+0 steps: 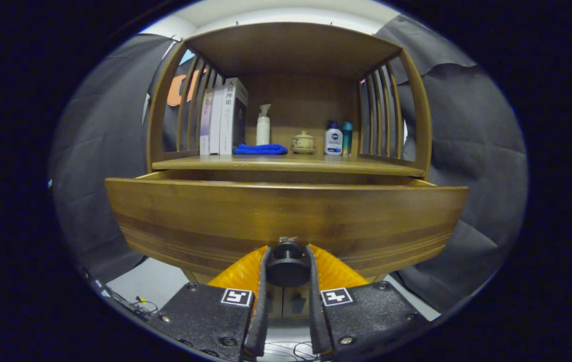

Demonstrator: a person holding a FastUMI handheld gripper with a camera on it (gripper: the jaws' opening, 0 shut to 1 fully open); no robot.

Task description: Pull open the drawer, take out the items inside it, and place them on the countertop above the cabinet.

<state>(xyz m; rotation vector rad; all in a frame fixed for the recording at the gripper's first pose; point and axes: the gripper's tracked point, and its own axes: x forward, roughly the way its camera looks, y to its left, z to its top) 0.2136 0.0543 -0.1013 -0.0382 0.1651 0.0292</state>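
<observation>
The wooden drawer front stands pulled out from the cabinet, with a dark gap showing behind its top edge. Its round dark knob sits between my fingers, and my gripper is shut on it, one finger pressing on each side. The drawer's inside is hidden below the front panel. Above it lies the countertop of the cabinet.
On the countertop stand several books at the left, a blue folded cloth, a white pump bottle, a small lidded ceramic cup and two bottles at the right. Slatted wooden sides and a top shelf enclose it.
</observation>
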